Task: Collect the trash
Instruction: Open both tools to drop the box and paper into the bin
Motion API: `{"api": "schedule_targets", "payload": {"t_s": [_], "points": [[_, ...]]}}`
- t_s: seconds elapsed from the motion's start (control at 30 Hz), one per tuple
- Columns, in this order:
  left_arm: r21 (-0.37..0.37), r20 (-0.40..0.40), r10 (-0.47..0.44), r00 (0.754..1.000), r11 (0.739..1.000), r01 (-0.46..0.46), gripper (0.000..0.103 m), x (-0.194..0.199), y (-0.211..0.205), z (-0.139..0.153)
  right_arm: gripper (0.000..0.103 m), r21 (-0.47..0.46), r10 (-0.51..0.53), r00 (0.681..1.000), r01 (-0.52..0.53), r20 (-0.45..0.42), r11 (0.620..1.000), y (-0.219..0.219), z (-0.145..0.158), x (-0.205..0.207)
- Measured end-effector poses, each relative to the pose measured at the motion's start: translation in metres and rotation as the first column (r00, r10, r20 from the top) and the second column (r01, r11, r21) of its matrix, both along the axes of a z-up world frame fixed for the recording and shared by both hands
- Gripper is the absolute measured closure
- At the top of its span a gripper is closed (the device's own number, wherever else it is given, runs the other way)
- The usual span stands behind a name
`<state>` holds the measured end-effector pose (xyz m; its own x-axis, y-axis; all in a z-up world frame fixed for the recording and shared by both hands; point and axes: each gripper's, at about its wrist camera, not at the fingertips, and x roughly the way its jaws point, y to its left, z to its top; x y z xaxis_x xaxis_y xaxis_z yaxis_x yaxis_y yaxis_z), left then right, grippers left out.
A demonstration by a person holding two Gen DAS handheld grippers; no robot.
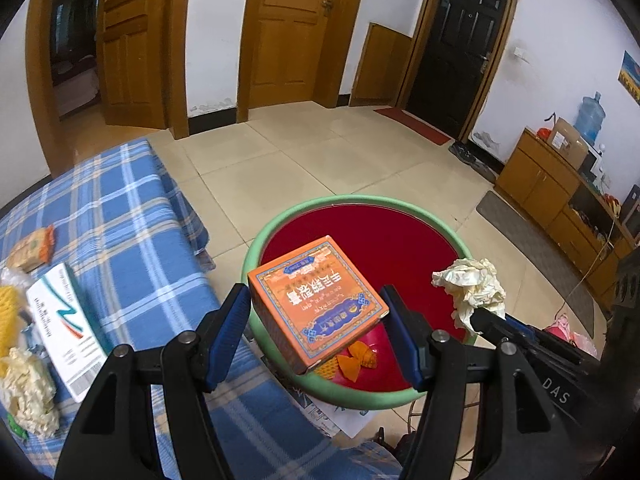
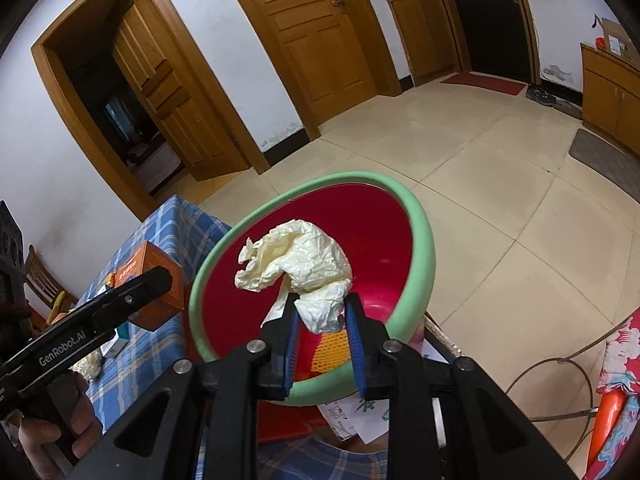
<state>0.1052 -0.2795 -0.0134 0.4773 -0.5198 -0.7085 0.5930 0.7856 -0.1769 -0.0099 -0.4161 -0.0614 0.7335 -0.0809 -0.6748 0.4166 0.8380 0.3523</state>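
My left gripper point(image 1: 316, 296) is shut on an orange printed box point(image 1: 320, 320), its blue pads pressing on two opposite corners. The box hangs tilted over a red basin with a green rim point(image 1: 280, 220). My right gripper point(image 2: 322, 304) is shut on a crumpled cream paper point(image 2: 296, 260), pinched at its lower end and held above the same basin point(image 2: 420, 240). The left wrist view shows that paper point(image 1: 472, 284) at the right gripper point(image 1: 480, 316) tip over the basin's right rim. From the right wrist, the left gripper point(image 2: 160, 280) and box point(image 2: 154, 264) show at left.
An orange mesh piece point(image 2: 332, 350) and orange scraps point(image 1: 356, 358) lie in the basin. The blue plaid cloth point(image 1: 132, 216) at left carries a white box point(image 1: 64, 324), a snack pack point(image 1: 32, 248) and crumpled paper point(image 1: 28, 392). Tiled floor lies beyond; a wooden cabinet point(image 1: 540, 184) stands at right.
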Motion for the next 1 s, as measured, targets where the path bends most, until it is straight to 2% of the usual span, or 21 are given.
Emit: {"api": "schedule_targets", "payload": {"t_s": [0.27,0.4,0.5,1.0], "points": [[0.008,-0.018,-0.003,1.0,1.0,0.003,0.035,0.007,-0.004,-0.008,0.075,0.006,-0.015,1.0,0.015,-0.011,1.0,-0.007,-0.005,0.006],[0.003,-0.042,0.015,0.999,1.0,-0.015,0.032,0.009,-0.003,-0.011,0.064,0.024,-0.022,1.0,0.022,-0.009,0.999,-0.008,-0.006,0.005],[0.006,-0.042,0.024,0.999,1.0,-0.023,0.032,0.01,-0.003,-0.01,0.059,0.027,-0.029,1.0,0.029,-0.008,0.999,-0.009,-0.006,0.005],[-0.02,-0.036,0.059,0.998,0.998,-0.06,0.032,0.005,0.017,0.001,0.054,0.017,-0.038,0.999,0.038,0.013,0.999,-0.005,0.002,0.0]]}}
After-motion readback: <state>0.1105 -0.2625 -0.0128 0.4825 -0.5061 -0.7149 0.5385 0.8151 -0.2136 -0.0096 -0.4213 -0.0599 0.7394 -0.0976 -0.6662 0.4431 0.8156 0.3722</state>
